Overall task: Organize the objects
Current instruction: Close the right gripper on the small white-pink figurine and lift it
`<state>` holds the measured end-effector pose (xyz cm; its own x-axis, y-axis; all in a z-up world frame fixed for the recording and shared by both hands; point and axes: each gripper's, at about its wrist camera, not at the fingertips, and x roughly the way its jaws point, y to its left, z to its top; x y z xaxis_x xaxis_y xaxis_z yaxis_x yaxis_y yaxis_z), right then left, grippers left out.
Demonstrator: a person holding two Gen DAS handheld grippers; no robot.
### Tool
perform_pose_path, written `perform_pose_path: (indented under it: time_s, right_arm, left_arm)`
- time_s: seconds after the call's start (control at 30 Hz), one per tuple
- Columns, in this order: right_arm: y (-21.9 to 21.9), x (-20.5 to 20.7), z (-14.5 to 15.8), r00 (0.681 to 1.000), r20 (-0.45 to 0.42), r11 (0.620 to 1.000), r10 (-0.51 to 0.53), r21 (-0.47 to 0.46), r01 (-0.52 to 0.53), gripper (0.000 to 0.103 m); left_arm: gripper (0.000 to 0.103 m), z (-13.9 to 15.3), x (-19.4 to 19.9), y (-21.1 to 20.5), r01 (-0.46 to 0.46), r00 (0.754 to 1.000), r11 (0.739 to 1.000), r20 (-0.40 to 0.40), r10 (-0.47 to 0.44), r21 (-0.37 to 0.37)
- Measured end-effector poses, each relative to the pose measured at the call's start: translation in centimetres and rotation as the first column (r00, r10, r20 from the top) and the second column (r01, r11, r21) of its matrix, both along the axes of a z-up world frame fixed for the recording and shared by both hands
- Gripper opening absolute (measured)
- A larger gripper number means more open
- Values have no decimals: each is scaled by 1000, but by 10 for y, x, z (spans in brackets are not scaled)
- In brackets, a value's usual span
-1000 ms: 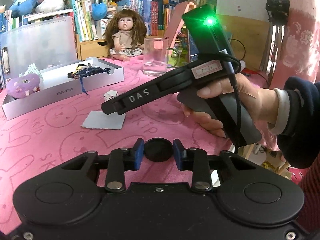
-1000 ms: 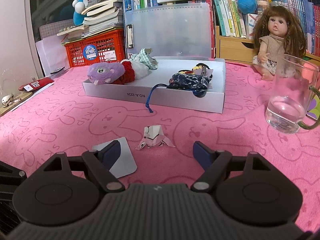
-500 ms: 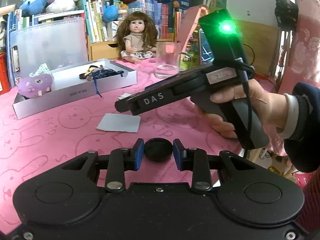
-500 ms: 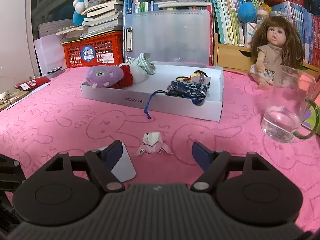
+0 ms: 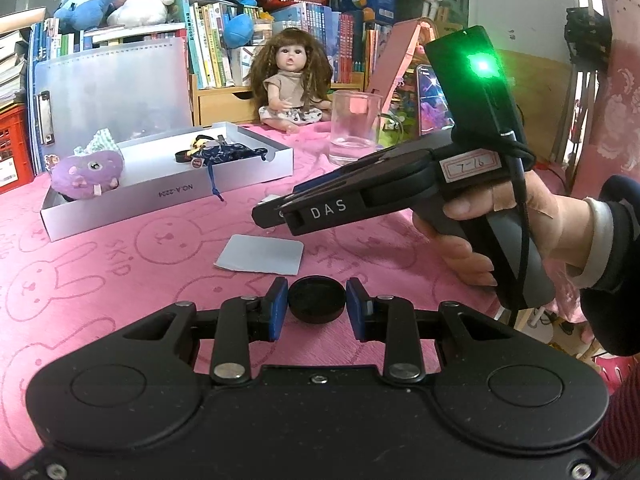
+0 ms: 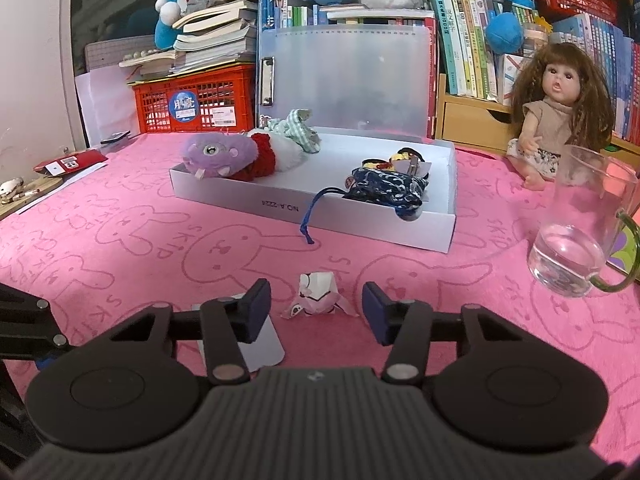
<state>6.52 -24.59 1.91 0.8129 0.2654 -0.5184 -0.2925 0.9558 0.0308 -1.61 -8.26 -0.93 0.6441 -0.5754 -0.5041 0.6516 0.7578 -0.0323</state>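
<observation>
My left gripper is shut on a small round black lid, held just above the pink cloth. My right gripper is open, its fingers on either side of a small crumpled pink-and-white paper figure on the cloth; the right gripper also shows in the left wrist view. A grey card lies flat beside it, also in the right wrist view. The white box holds a purple plush, a blue pouch and other small items.
A glass mug with water stands at the right. A doll sits behind it. A translucent file case, red crate and shelves of books line the back. The cloth's edge is at the left.
The left gripper with the lid has turned, bringing the box and card nearer the view's centre. The right gripper has moved slightly forward and down towards the paper figure.
</observation>
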Motion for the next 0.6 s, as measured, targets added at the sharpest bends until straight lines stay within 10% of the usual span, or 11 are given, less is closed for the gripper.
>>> perform_pose_path:
  time_s: [0.6]
  right_arm:
    - [2, 6, 1, 999, -29, 999, -37, 4, 37, 32]
  left_arm:
    - [30, 7, 14, 8, -81, 997, 997, 9, 81, -9]
